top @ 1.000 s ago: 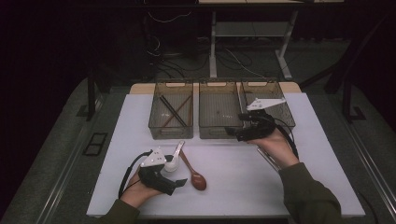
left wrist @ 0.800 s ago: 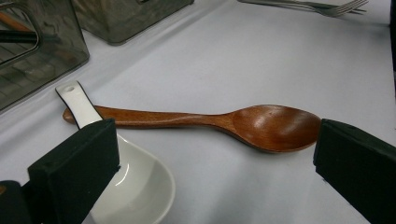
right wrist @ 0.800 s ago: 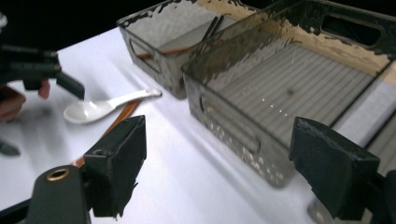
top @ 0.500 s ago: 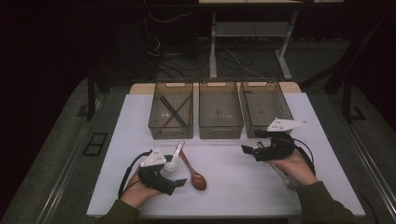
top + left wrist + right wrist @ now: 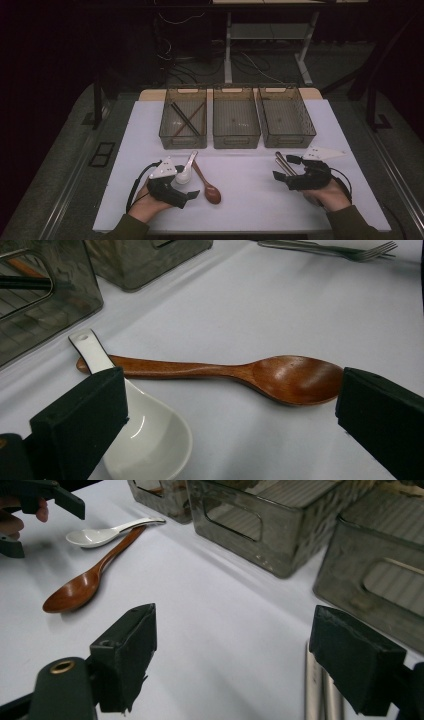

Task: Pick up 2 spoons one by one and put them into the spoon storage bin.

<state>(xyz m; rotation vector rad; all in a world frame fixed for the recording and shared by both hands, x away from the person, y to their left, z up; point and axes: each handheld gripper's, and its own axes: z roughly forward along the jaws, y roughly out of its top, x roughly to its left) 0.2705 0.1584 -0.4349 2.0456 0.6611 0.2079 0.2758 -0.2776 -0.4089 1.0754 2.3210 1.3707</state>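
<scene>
A white ceramic spoon (image 5: 185, 172) and a brown wooden spoon (image 5: 209, 189) lie crossed at their handles on the white table top, near its front left. My left gripper (image 5: 189, 184) rests beside them, open. In the left gripper view the white spoon (image 5: 145, 440) sits against the left jaw and the wooden spoon's bowl (image 5: 295, 377) lies by the right jaw. My right gripper (image 5: 284, 168) is open at the front right, low over metal cutlery (image 5: 281, 161). The cutlery handles (image 5: 315, 690) lie just inside its right jaw.
Three clear bins stand in a row at the back. The left bin (image 5: 182, 142) holds chopsticks (image 5: 182, 119). The middle bin (image 5: 236, 142) and the right bin (image 5: 292, 141) look bare inside. The white table top (image 5: 250, 190) ends just behind both hands.
My right gripper has come away from the right bin, moving toward the front right of the table and lower, to the metal cutlery. The left gripper and the spoons have stayed put.
</scene>
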